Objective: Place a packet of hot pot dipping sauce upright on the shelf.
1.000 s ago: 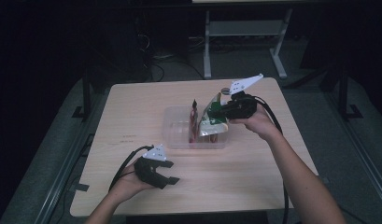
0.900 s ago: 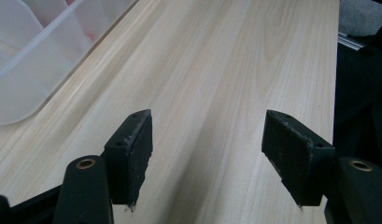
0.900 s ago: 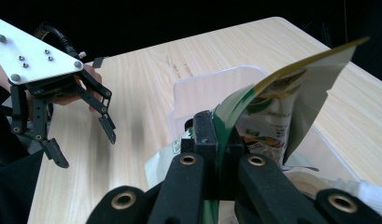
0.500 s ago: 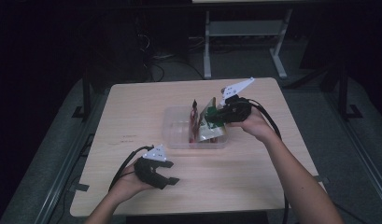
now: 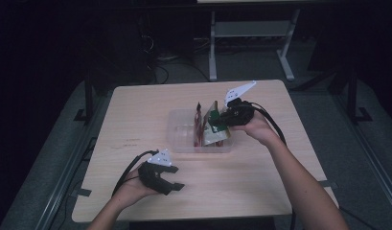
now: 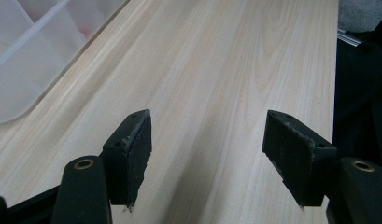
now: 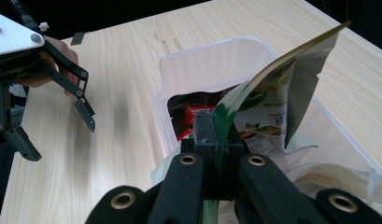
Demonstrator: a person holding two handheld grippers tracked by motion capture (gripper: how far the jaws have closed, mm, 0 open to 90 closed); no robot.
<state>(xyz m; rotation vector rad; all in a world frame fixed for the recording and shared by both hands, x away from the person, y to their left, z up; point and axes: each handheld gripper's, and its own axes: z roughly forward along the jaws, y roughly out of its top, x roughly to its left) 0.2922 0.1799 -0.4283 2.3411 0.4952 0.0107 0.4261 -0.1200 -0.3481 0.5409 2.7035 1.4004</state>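
My right gripper (image 5: pixel 217 121) is shut on the edge of a green and white snack packet (image 5: pixel 215 132), holding it upright over a clear plastic bin (image 5: pixel 180 125) at the table's middle. In the right gripper view the jaws (image 7: pixel 216 133) pinch the packet's (image 7: pixel 277 93) green edge above the bin (image 7: pixel 212 58). A dark red packet (image 5: pixel 199 122) stands in the bin beside it. My left gripper (image 5: pixel 173 188) rests open near the front left of the table, with nothing between its pads (image 6: pixel 132 149).
The light wood table (image 5: pixel 136 115) has bare room left of the bin and along the front. The bin's corner (image 6: pixel 20 60) lies to the upper left of the left gripper. The left gripper (image 7: pixel 62 140) shows beyond the bin in the right gripper view.
My right hand has shifted slightly left and down with the packet, closer to the bin. The left gripper has stayed where it was.
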